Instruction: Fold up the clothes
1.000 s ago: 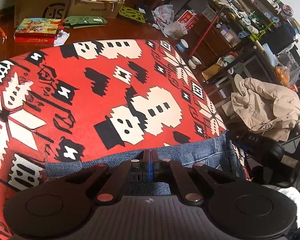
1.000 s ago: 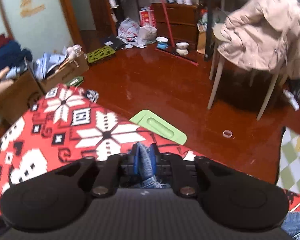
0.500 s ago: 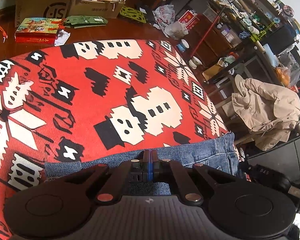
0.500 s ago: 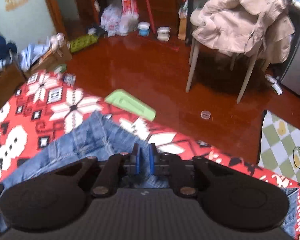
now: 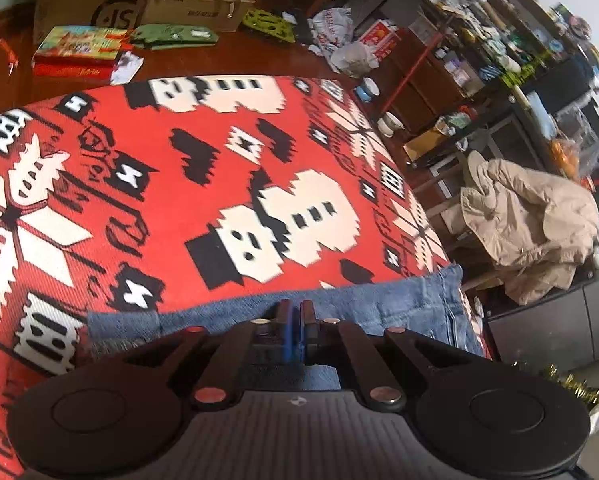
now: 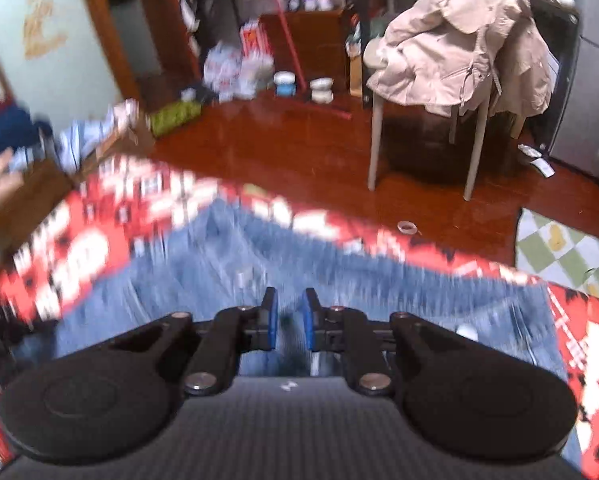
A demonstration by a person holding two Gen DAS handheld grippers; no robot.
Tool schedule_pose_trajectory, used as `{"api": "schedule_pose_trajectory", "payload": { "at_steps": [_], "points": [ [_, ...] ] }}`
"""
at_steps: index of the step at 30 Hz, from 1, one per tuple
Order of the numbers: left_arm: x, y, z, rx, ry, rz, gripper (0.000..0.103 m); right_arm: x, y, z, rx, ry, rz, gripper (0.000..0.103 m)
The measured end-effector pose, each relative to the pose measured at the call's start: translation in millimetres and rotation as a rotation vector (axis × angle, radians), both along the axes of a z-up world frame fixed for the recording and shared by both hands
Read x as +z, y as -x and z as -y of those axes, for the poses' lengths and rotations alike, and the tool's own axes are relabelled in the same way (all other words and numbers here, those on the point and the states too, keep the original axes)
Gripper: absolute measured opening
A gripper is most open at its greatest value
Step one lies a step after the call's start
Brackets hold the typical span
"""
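Left fingers [image 5: 285, 326]: blue pads pressed together, clamped on the near edge of the jeans [image 5: 399, 300].
Right fingers [image 6: 270, 318]: blue pads parted with a clear gap, holding nothing, hanging over denim.
Left gripper [image 5: 293, 326]: low centre of the left wrist view, at the denim edge.
Right gripper [image 6: 288, 318]: low centre of the right wrist view, above the jeans [image 6: 227, 264].
Jeans, place: spread on the red blanket [image 5: 99, 200]; a narrow band across the lower middle of the left view, a wide patch filling the centre of the right view.
Jeans, look: mid-blue washed denim, paler faded streaks, a stitched seam at the right end in the left view; motion-blurred in the right view, folds hard to read.
Blanket pattern: white snowmen with black hats, white snowflakes on red.
Beige jacket [image 6: 463, 40]: draped over a chair, upper right of the right view.
Cardboard boxes [image 5: 99, 4]: upper left of the left view, on the wooden floor [image 6: 291, 148].
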State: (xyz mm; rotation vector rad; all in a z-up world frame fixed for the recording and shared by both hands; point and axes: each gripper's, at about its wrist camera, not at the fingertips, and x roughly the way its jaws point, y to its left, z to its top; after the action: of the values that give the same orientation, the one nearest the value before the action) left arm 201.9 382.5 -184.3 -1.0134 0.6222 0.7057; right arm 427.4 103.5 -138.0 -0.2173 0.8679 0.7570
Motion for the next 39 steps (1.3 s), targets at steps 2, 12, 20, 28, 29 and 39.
{"api": "schedule_pose_trajectory", "payload": {
  "at_steps": [2, 12, 20, 28, 29, 39],
  "points": [
    [3.0, -6.1, 7.6, -0.028, -0.042, -0.027, 0.003, -8.8, 5.5, -3.1, -0.003, 0.043, 0.025, 0.014],
    [-1.2, -5.1, -4.4, -0.008, -0.057, -0.048, 0.003, -31.2, -14.2, -1.2, -0.106, 0.004, 0.021, 0.018],
    [6.0, -6.6, 0.8, -0.018, -0.086, -0.042, 0.006, 25.8, 44.1, 64.4, -0.162, -0.192, 0.073, 0.054],
    [26.0, -20.3, 34.3, -0.142, -0.183, 0.019, 0.024, 30.0, 133.5, 127.7, -0.342, -0.032, 0.265, 0.102],
    [26.4, -24.2, 39.5, -0.176, -0.175, 0.037, 0.028, 30.3, 142.1, 132.8, -0.354, -0.005, 0.296, 0.102],
    [18.7, -65.3, 120.5, -0.540, -0.229, 0.019, 0.008, -10.7, 130.3, 167.0, -0.328, -0.024, 0.063, 0.031]
  ]
}}
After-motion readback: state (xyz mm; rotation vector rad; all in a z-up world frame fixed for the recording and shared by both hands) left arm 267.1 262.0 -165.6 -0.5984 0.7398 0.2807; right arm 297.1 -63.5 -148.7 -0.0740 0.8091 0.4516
